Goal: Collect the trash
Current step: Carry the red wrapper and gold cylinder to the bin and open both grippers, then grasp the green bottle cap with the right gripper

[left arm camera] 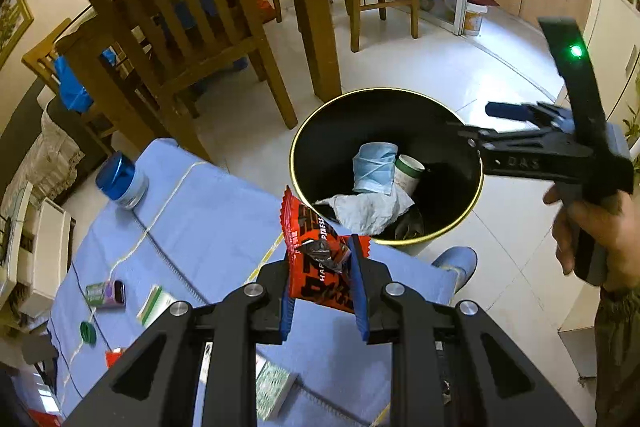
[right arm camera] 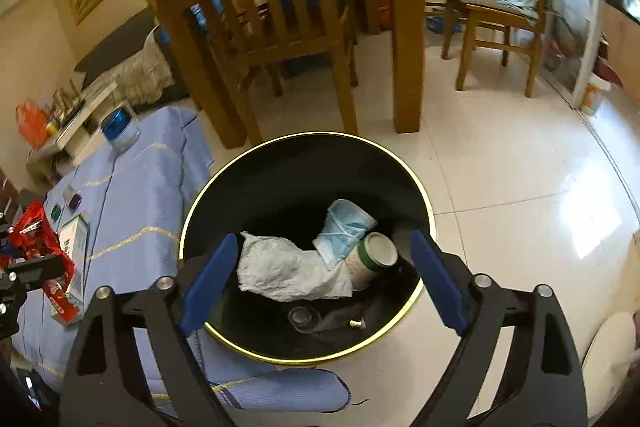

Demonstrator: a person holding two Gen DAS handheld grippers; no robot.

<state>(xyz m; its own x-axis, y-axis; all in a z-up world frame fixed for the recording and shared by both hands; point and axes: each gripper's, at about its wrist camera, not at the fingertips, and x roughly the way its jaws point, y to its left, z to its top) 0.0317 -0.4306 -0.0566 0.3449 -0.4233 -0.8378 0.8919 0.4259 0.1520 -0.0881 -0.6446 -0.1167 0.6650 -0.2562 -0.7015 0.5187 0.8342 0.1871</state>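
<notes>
A black trash bin with a gold rim stands on the tiled floor beside the blue-clothed table. Inside lie a blue face mask, crumpled white paper and a white cup. My left gripper is shut on a red snack wrapper, held over the table's edge just short of the bin rim. That wrapper also shows at the left edge of the right wrist view. My right gripper hangs open over the bin, nothing between its fingers.
The table's blue cloth carries a blue-lidded jar, a green bottle cap and small boxes. A wooden chair and a dining table leg stand just behind the bin. A blue slipper lies by the bin.
</notes>
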